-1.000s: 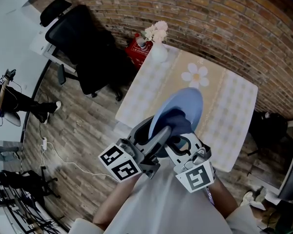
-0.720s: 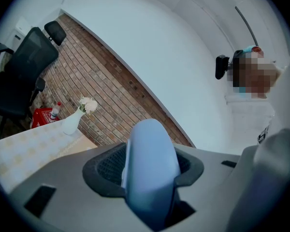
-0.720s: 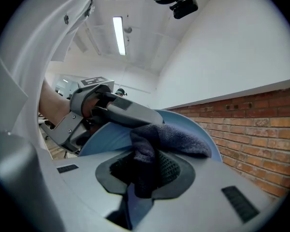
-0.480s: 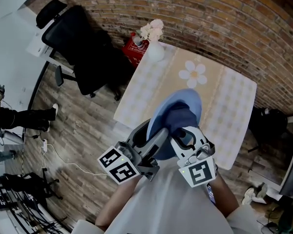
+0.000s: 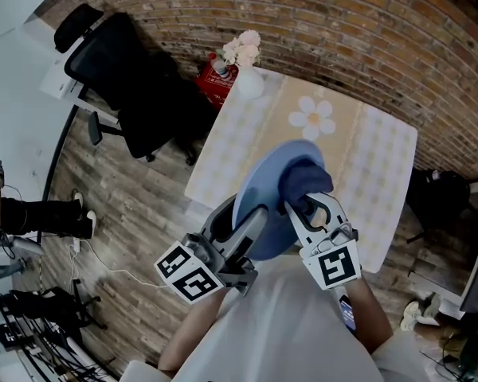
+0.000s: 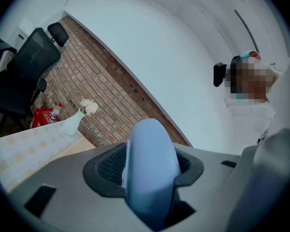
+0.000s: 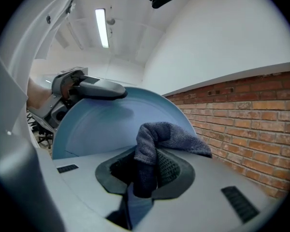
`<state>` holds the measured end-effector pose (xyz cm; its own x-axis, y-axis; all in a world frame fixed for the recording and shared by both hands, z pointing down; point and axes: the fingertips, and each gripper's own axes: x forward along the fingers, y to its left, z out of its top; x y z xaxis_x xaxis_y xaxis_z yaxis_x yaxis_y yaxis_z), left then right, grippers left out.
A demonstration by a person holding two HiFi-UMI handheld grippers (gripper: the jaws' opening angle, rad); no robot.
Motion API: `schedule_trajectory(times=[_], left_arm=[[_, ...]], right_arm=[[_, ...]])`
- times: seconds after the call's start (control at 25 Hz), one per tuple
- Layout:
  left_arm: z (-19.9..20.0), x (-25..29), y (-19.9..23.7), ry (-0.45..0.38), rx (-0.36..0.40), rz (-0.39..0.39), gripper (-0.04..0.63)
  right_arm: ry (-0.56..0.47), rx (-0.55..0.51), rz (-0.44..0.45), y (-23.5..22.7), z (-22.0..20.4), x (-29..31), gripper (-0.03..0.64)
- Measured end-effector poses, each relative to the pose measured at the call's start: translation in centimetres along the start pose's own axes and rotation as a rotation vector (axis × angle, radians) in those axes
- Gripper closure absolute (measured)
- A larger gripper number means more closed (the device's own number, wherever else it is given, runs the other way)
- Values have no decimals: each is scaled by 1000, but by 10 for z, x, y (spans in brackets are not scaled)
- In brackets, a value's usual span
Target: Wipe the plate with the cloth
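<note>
Just plate, checked table, brick wall.

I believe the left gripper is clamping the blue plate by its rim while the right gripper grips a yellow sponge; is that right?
Not quite. The right gripper is shut on a dark blue-grey cloth, not a yellow sponge, as the right gripper view shows. The left gripper does clamp the blue plate by its rim.

Pale blue plate (grey-blue cloth)
</note>
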<state>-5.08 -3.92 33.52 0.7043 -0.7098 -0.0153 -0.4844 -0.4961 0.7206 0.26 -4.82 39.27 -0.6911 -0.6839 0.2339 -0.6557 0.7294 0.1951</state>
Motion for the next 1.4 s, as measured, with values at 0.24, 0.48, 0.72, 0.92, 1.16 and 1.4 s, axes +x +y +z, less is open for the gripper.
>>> schedule_trajectory(times=[0.24,0.48,0.72,0.92,1.16,1.4], left_arm=[[8,0,-2,-10,10,-11,383],[7,-1,-4,-10,9,-11,383],[10,3,-1,-13,12,-8,383],[4,5,-2,-4,25,-6,383],[-1,8,-5,15,46,-11,383],[-7,6,-9,36,57,-17,383]], right_arm=[[25,30,-12,-3,-17,-3,518],[57,45,4,8,-29,-10,518],[73,71,60,26,-30,-14,518],[62,87,115,45,-21,-19,518],[8,113,131,48,1,-17,518],[-119,169,95,37,31,-13,518]])
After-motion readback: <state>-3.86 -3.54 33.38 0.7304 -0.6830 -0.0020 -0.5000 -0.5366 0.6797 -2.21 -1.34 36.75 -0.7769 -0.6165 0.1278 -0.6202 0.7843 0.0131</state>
